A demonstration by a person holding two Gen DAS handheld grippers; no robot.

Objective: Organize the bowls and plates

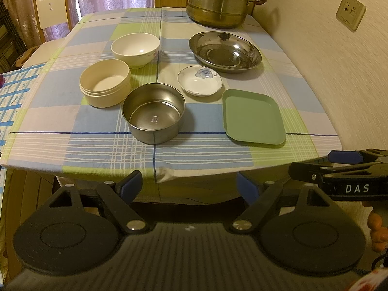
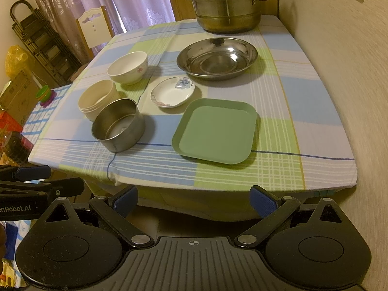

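Only the right wrist view showed the folding rack [image 2: 36, 38] and yellow bag [image 2: 15, 59] left of the bench [image 2: 303, 111]. The tall steel steamer [image 1: 222, 0] was cut off at the top. Both the left claw [image 1: 189, 185] and right claw [image 2: 194, 200] gaped wide and empty short of the bench, where round steel tin [image 1: 153, 115], cream tub [image 1: 104, 82], white bowl [image 1: 135, 48], flowered saucer [image 1: 200, 80], square green plate [image 1: 253, 116] and shiny basin [image 1: 225, 51] sat apart.

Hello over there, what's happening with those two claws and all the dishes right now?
Left gripper and right gripper open, empty, short of the table edge. Steel bowl and green plate nearest, untouched. Nothing in the way.
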